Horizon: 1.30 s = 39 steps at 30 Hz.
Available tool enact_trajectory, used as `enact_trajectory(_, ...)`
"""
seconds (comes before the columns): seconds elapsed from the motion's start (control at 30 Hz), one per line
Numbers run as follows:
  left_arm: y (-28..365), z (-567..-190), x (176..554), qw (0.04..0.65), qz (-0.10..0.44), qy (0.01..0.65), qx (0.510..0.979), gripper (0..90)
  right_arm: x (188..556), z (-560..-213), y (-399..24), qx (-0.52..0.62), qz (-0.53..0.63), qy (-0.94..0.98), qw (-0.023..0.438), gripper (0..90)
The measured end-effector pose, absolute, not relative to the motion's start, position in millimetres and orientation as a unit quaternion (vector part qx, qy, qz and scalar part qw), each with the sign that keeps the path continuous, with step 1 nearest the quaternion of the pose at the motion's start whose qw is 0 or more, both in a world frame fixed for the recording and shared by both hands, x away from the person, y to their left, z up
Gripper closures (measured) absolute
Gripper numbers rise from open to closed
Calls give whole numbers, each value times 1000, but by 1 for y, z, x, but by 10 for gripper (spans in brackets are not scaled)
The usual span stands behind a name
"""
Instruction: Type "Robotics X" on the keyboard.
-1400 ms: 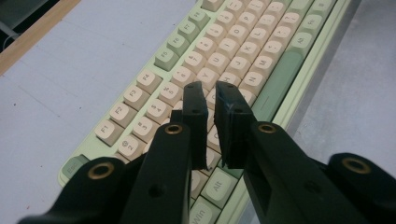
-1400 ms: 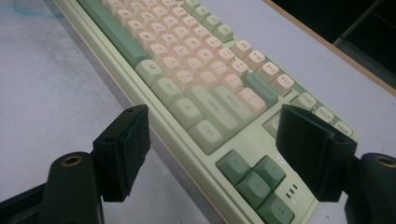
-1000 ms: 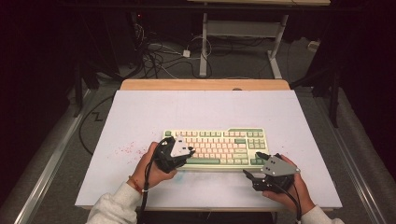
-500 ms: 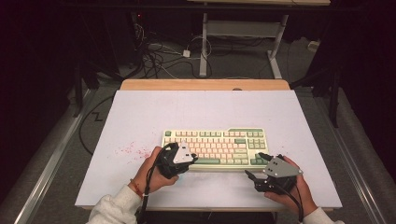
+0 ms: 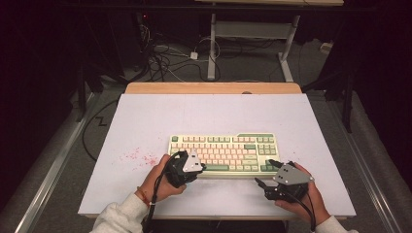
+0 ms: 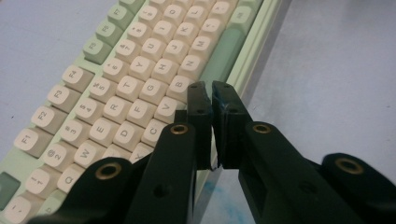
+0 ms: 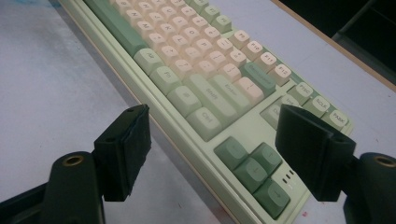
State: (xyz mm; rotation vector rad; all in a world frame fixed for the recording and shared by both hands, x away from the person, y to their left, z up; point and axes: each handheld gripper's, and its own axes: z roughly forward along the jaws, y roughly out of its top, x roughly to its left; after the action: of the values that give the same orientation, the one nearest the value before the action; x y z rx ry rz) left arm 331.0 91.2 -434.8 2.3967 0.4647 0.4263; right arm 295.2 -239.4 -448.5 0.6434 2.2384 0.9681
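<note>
While the keyboard (image 5: 224, 152) lies on the table (image 5: 145, 121), the left gripper (image 6: 209, 93) is held clenched over its near edge, nothing between; the right gripper (image 7: 212, 149) is held wide, empty, beside the arrow keys (image 7: 254, 170).

Pale green plastic keyboard (image 5: 224, 154) with cream and green keycaps: lies flat on the white surface (image 5: 209, 114), near its front edge, long side running left to right. Green space bar (image 6: 223, 51) faces the near edge; green arrow keys (image 7: 252, 169) at right end.
</note>
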Motion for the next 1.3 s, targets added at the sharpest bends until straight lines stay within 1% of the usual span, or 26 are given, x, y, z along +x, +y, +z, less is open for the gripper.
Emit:
enact_trajectory(0.37, 101, -435, 338, 324, 167, 196, 910, 868, 297, -450, -239, 241, 362, 848, 303, 274)
enact_trajectory(0.47, 98, -442, 341, 315, 161, 195, 915, 869, 297, -450, -238, 242, 361, 849, 302, 274)
enact_trajectory(0.53, 95, -449, 344, 292, 159, 194, 923, 869, 297, -451, -238, 240, 359, 850, 301, 274)
enact_trajectory(0.6, 95, -454, 345, 300, 152, 201, 920, 870, 297, -451, -238, 241, 358, 851, 300, 274)
enact_trajectory(0.67, 94, -449, 343, 289, 165, 197, 922, 868, 297, -451, -238, 240, 358, 851, 301, 274)
enact_trajectory(0.9, 103, -429, 337, 330, 181, 198, 905, 861, 296, -450, -239, 240, 359, 849, 304, 274)
enact_trajectory(1.3, 112, -424, 338, 339, 200, 208, 896, 837, 296, -448, -240, 241, 361, 847, 306, 277)
